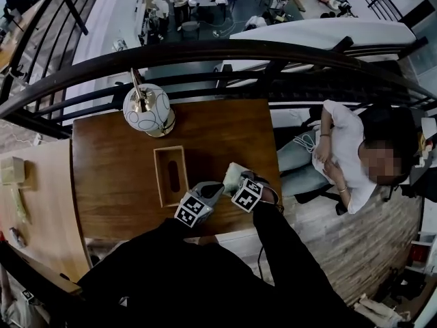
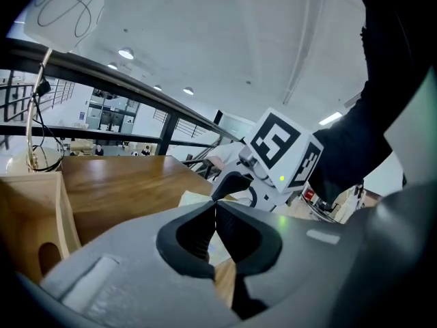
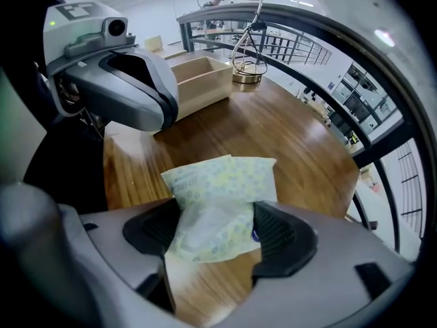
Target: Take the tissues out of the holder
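Note:
A pale yellow-green patterned tissue pack (image 3: 222, 183) lies on the wooden table (image 1: 116, 183) near its front right corner. My right gripper (image 3: 215, 227) points steeply down and is shut on the pack's near end, which is pinched narrow between the pads. In the head view the pack (image 1: 234, 175) shows just ahead of that gripper (image 1: 237, 182). The wooden tissue holder (image 1: 161, 176) stands to the left with its slot up; I cannot see inside it. My left gripper (image 2: 213, 207) hovers beside the right one, shut with nothing between its tips.
A round white lamp (image 1: 147, 108) on a brass base stands at the table's back left. A dark curved railing (image 1: 273, 53) runs behind the table. A person in white (image 1: 341, 156) sits to the right, past the table's edge. Bare wood lies between holder and pack.

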